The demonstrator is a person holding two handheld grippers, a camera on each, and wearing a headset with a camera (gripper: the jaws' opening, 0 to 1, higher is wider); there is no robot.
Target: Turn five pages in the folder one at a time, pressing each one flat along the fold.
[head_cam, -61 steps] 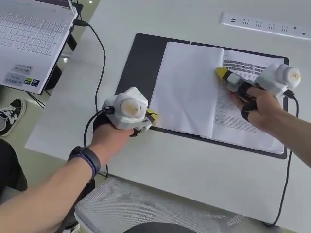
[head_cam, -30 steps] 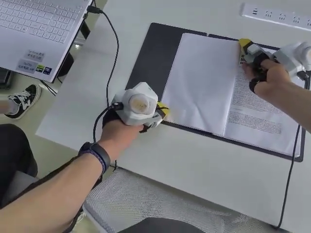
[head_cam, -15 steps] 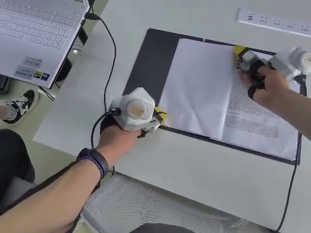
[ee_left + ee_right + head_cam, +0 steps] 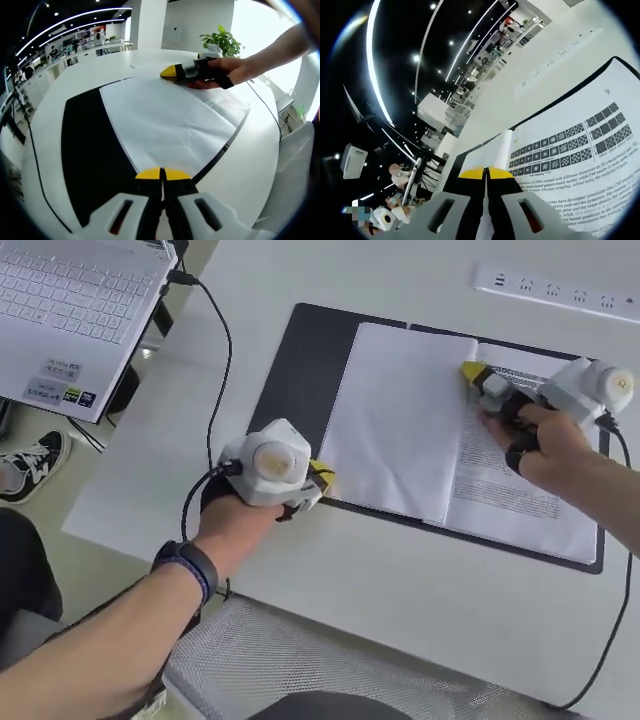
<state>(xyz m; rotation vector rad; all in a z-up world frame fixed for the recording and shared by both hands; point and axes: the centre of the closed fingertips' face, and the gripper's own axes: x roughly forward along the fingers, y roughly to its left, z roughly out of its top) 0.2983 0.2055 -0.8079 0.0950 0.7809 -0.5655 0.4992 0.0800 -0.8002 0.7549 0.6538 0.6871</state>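
Pressing closed jaws onto the fold (image 4: pixel 452 465) near 12 o'clock of the open folder (image 4: pixel 300 370), the right gripper (image 4: pixel 470 372) seemingly flattens the turned page (image 4: pixel 400 420), while the left gripper (image 4: pixel 320 478), jaws together, likely steadies its 7 o'clock corner.

A white bench (image 4: pixel 400 580) carries an open white laptop (image 4: pixel 70 310) at its far left corner and a long white power strip (image 4: pixel 555 290) along its far right edge, well apart from each other. A thin black cable (image 4: pixel 230 340) leaves the laptop's right side and curves across the bench toward the near edge. Below the bench are a black-and-white sneaker (image 4: pixel 25 468) on the floor at left and a grey mesh chair seat (image 4: pixel 300 660); a green leafy plant (image 4: pixel 220 42) stands beyond the bench's far end.
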